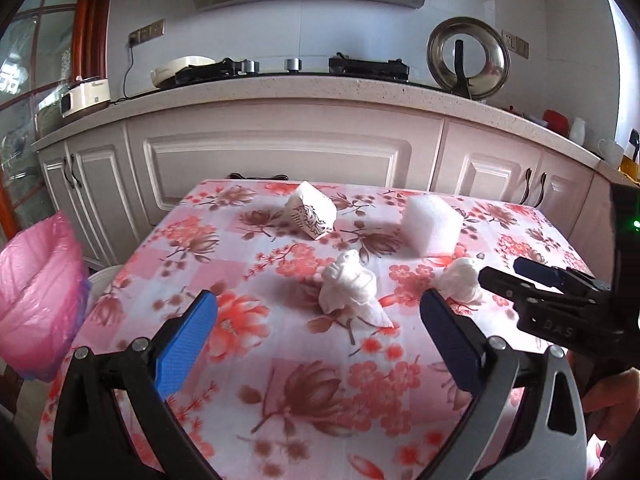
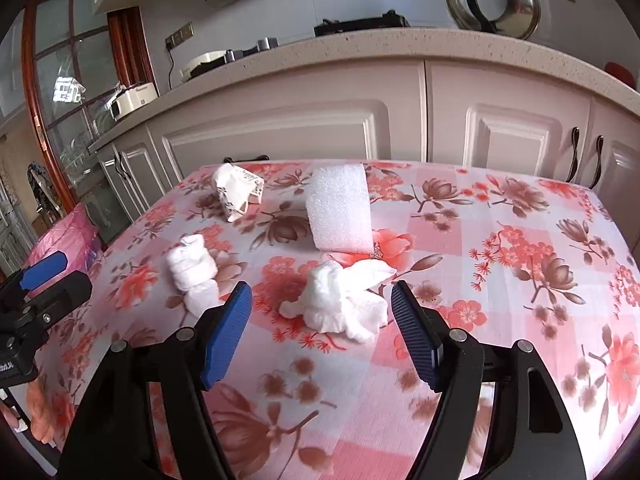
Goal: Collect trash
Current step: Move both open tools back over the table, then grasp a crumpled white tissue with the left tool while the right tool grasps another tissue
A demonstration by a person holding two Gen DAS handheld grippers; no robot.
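Observation:
Several pieces of trash lie on the floral tablecloth (image 1: 304,380): a crumpled white tissue (image 1: 352,288) (image 2: 194,276), a second tissue wad (image 1: 462,278) (image 2: 344,302), a white foam block (image 1: 430,226) (image 2: 340,210) and a crushed printed paper carton (image 1: 312,210) (image 2: 238,190). My left gripper (image 1: 320,308) is open, a short way in front of the first tissue. My right gripper (image 2: 322,300) is open with its fingers on either side of the second tissue wad, not closed on it. The right gripper also shows in the left wrist view (image 1: 516,272), and the left gripper in the right wrist view (image 2: 52,276).
A bin lined with a pink bag (image 1: 38,296) (image 2: 66,240) stands off the table's left edge. Kitchen cabinets (image 1: 280,156) and a counter with a stove, a pot lid (image 1: 468,58) and appliances run behind the table.

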